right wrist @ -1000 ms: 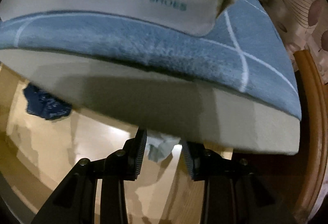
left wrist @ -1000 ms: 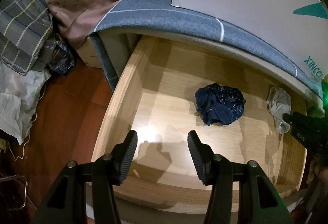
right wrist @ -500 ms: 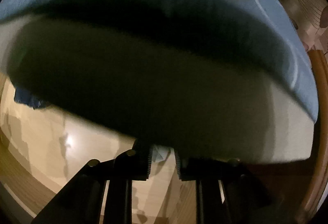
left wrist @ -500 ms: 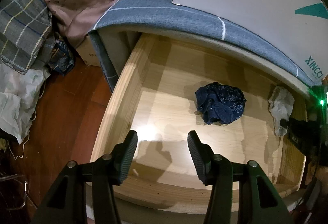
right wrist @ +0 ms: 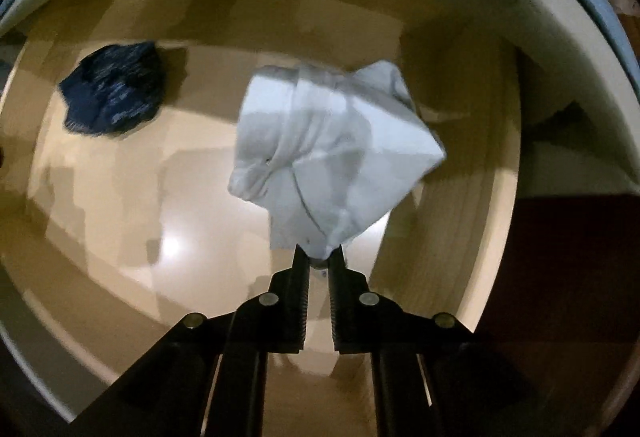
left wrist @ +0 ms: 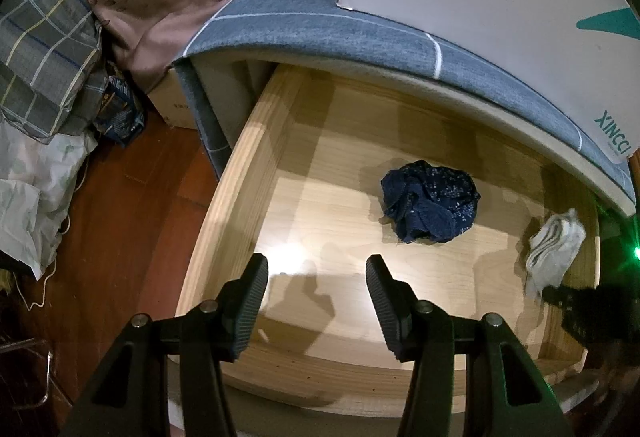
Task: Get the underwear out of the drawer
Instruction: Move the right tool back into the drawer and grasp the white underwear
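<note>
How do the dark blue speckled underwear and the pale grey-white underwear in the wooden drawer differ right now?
Colour: the dark blue speckled underwear is navy with light flecks; the pale grey-white underwear is plain.
Grip: the right claw is shut on a corner of the pale piece; the blue one is untouched, with the open left claw short of it.
Place: blue lies mid-floor; pale is near the right wall.
Both are crumpled inside the wooden drawer.

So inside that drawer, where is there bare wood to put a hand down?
The drawer floor is bare from its left wall to the navy underwear, and along the front. The right end is crowded: the right gripper pinches the white underwear there.
</note>
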